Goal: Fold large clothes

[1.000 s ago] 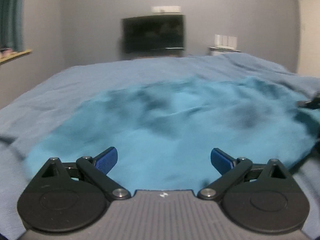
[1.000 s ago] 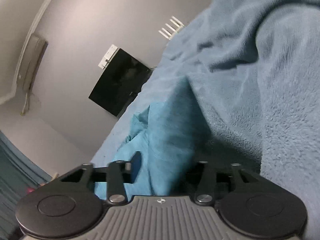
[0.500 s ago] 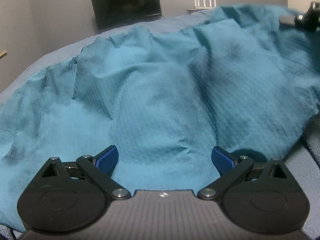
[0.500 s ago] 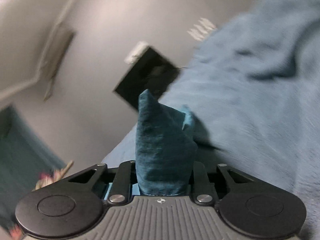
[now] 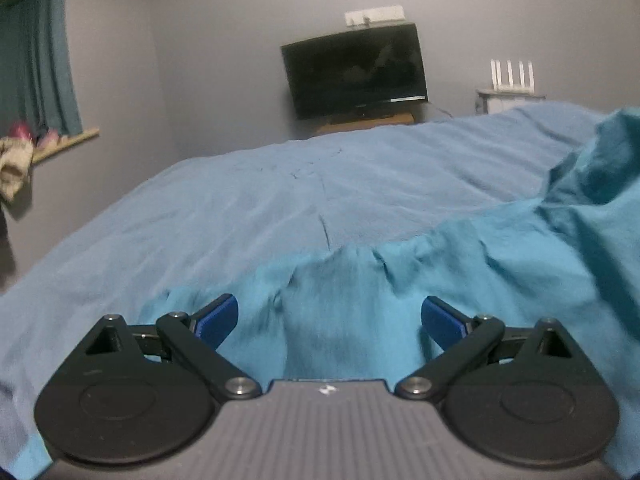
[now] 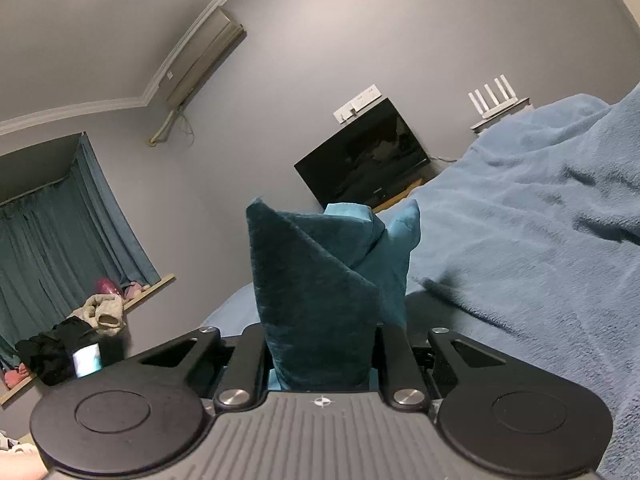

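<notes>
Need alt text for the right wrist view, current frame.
The right gripper is shut on a bunched fold of teal garment that stands up between its jaws. To the right lies a bed with a light blue blanket; behind are a dark TV, a wall air conditioner and teal curtains.

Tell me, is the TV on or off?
Off. The TV screen is dark in both views, showing only faint reflections.

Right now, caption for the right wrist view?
Right tongs shut on a bunched teal garment above the blue bed cover.
</notes>
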The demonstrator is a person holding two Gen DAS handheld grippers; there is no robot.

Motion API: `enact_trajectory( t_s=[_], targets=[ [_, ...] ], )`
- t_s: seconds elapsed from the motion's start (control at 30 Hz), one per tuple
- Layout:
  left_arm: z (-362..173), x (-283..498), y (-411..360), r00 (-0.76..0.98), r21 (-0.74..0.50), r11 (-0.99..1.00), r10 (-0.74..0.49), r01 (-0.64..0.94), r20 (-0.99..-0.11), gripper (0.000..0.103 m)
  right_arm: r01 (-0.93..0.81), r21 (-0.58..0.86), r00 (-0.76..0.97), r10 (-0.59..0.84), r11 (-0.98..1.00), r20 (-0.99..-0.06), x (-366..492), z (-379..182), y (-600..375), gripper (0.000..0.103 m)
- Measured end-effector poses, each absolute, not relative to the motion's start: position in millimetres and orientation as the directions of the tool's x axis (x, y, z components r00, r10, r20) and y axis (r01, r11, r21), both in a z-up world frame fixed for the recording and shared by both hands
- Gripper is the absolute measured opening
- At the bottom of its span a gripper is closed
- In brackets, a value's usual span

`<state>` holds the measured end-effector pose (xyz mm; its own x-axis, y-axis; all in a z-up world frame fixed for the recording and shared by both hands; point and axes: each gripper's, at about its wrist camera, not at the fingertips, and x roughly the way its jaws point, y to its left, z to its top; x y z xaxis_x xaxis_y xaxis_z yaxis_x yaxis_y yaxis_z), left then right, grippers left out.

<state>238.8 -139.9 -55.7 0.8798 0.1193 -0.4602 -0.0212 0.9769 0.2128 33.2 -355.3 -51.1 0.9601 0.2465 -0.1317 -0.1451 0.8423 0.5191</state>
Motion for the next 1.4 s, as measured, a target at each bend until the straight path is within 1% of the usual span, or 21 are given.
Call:
enact_trajectory(
  t_s=[0.07,0.13,0.27,0.37,0.47,0.57,0.67,0.73,0.87,0.9,0.97,1.07,1.13,1.2,1.3,1.4],
  targets=[
    [-65.6,259.5,-149.0,0.868,0.274,0.962,0.146,-0.012,-0.475,0.099,-0.154,0.519,0.958,0.255,0.841,-0.13,31.4,-50.0,-355.3,0.019],
    [-77.5,276.1,-151.0,0.852,0.285,0.958,0.168,-0.022,-0.496,0.1,-0.162,0.52,0.956,0.264,0.839,-0.128,33.3,-58.1,-358.3,0.019],
    [-103.1,301.2,-145.4,0.799,0.245,0.969,0.18,-0.042,-0.574,0.1,-0.197,0.518,0.946,0.3,0.833,-0.122,35.3,-58.8,-359.6,0.019],
    [-113.1,311.1,-142.6,0.78,0.246,0.969,0.18,-0.035,-0.599,0.101,-0.246,0.493,0.934,0.339,0.835,-0.109,34.8,-53.7,-357.3,0.019],
    [-116.5,322.0,-135.5,0.756,0.203,0.979,0.157,-0.032,-0.636,0.102,-0.307,0.435,0.919,0.382,0.847,-0.096,31.4,-49.4,-348.7,0.019],
    [-103.9,317.2,-127.9,0.757,0.173,0.985,0.123,-0.013,-0.641,0.102,-0.344,0.406,0.903,0.417,0.846,-0.103,29.9,-51.0,-345.1,0.019],
    [-83.5,283.1,-108.0,0.769,0.099,0.995,0.054,0.012,-0.637,0.102,-0.334,0.385,0.908,0.404,0.86,-0.114,26.4,-49.1,-344.9,0.019],
    [-72.6,244.6,-93.1,0.783,0.085,0.995,0.014,0.051,-0.622,0.102,-0.331,0.378,0.909,0.4,0.865,-0.118,24.1,-45.1,-341.5,0.019],
    [-74.0,160.9,-61.5,0.764,0.134,0.982,-0.016,0.133,-0.645,0.102,-0.319,0.33,0.915,0.379,0.888,-0.138,15.2,-36.4,-324.0,0.019],
    [-79.9,145.1,-53.5,0.765,0.163,0.977,0.002,0.134,-0.644,0.102,-0.312,0.321,0.917,0.371,0.894,-0.143,14.0,-33.6,-318.9,0.019],
    [-100.3,127.6,-42.7,0.758,0.229,0.966,0.062,0.117,-0.65,0.102,-0.303,0.291,0.921,0.357,0.907,-0.154,9.9,-27.6,-304.7,0.019],
    [-119.1,126.2,-36.7,0.743,0.217,0.969,0.058,0.119,-0.667,0.103,-0.295,0.262,0.923,0.345,0.919,-0.169,5.1,-14.2,-277.6,0.019],
    [-116.3,127.5,-34.3,0.745,0.201,0.972,0.043,0.123,-0.666,0.103,-0.293,0.238,0.924,0.338,0.926,-0.178,4.4,-3.1,-257.4,0.019],
    [-106.4,118.9,-25.7,0.758,0.153,0.983,0.02,0.106,-0.652,0.103,-0.297,0.196,0.922,0.334,0.934,-0.195,4.9,9.2,-230.8,0.018],
    [-82.3,107.0,6.0,0.812,0.037,0.999,-0.006,0.035,-0.584,0.103,-0.315,0.138,0.913,0.339,0.939,-0.225,5.2,22.2,-192.1,0.018],
    [-62.2,99.1,51.7,0.864,-0.066,0.994,0.038,-0.082,-0.503,0.103,-0.344,0.046,0.903,0.343,0.938,-0.26,3.6,27.7,-150.0,0.016]
  ],
)
